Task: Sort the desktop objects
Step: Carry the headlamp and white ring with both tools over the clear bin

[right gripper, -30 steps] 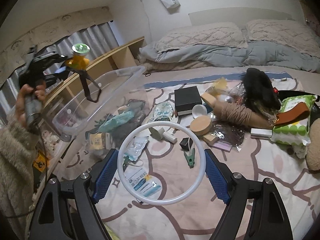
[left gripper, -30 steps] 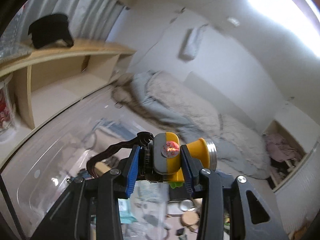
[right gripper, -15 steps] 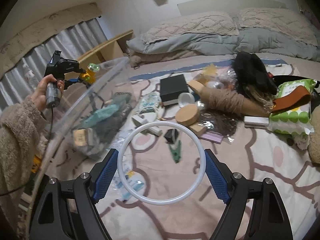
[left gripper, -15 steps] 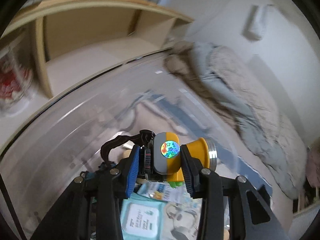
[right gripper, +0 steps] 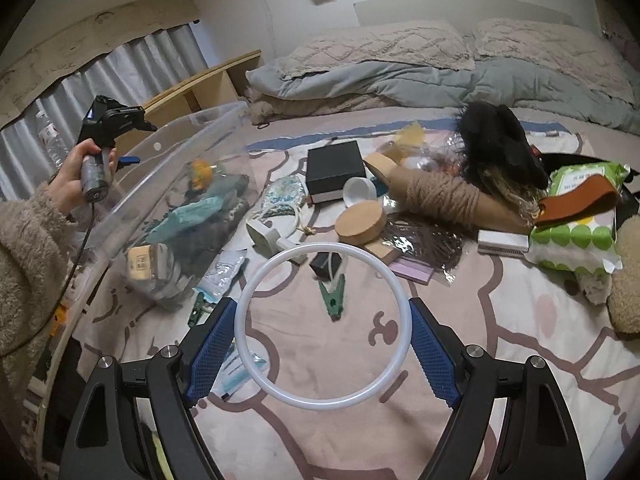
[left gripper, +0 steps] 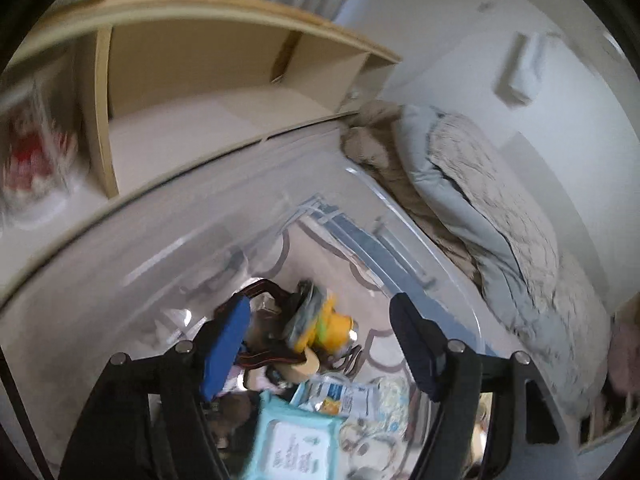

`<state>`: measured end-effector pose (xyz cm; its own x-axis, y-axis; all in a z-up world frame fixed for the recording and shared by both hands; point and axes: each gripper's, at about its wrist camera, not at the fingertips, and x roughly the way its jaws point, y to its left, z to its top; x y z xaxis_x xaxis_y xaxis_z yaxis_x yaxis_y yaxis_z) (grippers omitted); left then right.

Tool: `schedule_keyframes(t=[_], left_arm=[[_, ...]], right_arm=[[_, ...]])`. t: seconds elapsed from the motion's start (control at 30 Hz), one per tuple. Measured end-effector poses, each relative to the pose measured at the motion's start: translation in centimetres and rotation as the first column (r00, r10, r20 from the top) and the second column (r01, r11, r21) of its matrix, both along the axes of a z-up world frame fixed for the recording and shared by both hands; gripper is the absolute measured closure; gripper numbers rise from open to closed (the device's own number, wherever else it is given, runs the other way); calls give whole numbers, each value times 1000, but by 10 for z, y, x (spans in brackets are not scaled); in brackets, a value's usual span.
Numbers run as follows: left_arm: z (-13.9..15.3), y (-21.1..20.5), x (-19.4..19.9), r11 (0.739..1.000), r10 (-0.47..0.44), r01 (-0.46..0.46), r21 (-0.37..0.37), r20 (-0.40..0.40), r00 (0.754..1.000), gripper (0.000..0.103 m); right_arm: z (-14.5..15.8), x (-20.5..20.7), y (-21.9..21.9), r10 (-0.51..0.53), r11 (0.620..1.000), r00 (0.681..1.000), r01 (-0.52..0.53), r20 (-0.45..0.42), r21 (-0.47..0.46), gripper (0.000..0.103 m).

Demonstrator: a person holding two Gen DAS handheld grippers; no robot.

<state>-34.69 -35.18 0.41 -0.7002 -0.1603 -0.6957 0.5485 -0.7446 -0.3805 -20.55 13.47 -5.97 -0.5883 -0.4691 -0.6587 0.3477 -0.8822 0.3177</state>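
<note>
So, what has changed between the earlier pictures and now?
The left gripper came down over the clear bin, and its jaws are opening: the yellow and grey toy, clamped before, now drops free between them towards the things in the bin. The right gripper stayed shut on the white ring over the bed.

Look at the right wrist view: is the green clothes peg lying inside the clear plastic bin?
No: the green clothes peg lies on the pink blanket, seen through the white ring, apart from the clear plastic bin.
</note>
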Motion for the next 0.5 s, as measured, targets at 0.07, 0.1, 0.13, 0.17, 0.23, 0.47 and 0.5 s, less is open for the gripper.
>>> schedule_keyframes(t=[0.07,0.1,0.13,0.17,0.23,0.47,0.5], left_arm=[[9,3,14,998,-55,55,-17,-7,998,31],[13,5,23,996,-81,81,-30,-7,997,31],[18,7,33,993,-108,107,-50,-10,994,31],[21,9,38,990,-127,127,-68,-8,992,31],[27,12,58,980,-171,169,-106,-11,985,31],[32,16,120,941,-277,262,-212,-41,960,30],[31,18,124,935,-285,268,-233,-41,958,30]], right_arm=[[8,1,-7,14,1000,1000,-14,-11,0,19],[10,1,-10,21,1000,1000,-21,-16,0,19],[16,1,-15,32,999,999,-32,-26,0,19],[22,1,-23,48,999,998,-48,-37,0,19],[30,1,-35,70,998,996,-70,-52,3,19],[68,-8,-107,182,983,977,-176,-114,59,19],[73,-10,-120,201,979,972,-194,-121,69,19]])
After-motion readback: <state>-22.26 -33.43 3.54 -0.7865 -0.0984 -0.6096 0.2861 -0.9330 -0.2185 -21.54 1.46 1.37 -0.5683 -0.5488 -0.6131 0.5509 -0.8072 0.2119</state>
